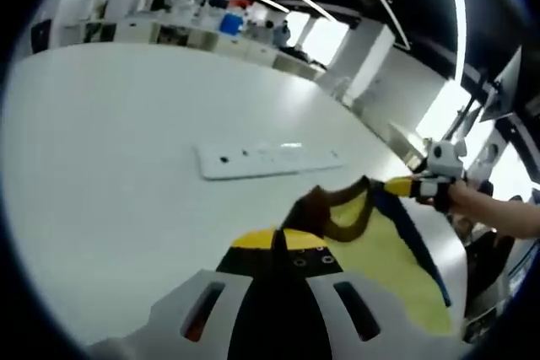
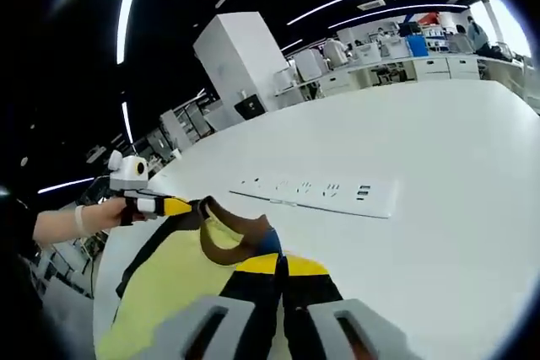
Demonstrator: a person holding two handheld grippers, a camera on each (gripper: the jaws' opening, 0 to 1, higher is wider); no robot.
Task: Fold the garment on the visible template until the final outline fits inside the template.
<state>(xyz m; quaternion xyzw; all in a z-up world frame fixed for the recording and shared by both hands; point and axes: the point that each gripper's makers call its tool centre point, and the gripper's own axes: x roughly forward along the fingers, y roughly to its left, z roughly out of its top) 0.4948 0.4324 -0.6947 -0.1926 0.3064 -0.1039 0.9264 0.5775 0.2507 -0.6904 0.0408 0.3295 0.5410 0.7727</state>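
One white desk (image 1: 101, 174) is carrying one power strip (image 1: 268, 160). One yellow shirt (image 1: 384, 263) with a brown collar is hanging stretched above the desk, near the strip. Two claws are pinching it closed: left claw (image 1: 278, 240) and right claw (image 2: 281, 265), each gripping the collar edge.

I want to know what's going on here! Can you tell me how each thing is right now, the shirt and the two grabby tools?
Garment: yellow with brown collar, lifted off the white table, held at the collar between both tools.
Left tool: shut on the garment's collar.
Right tool: shut on the garment's collar.
Power strip: lying flat on the table, nothing plugged in.
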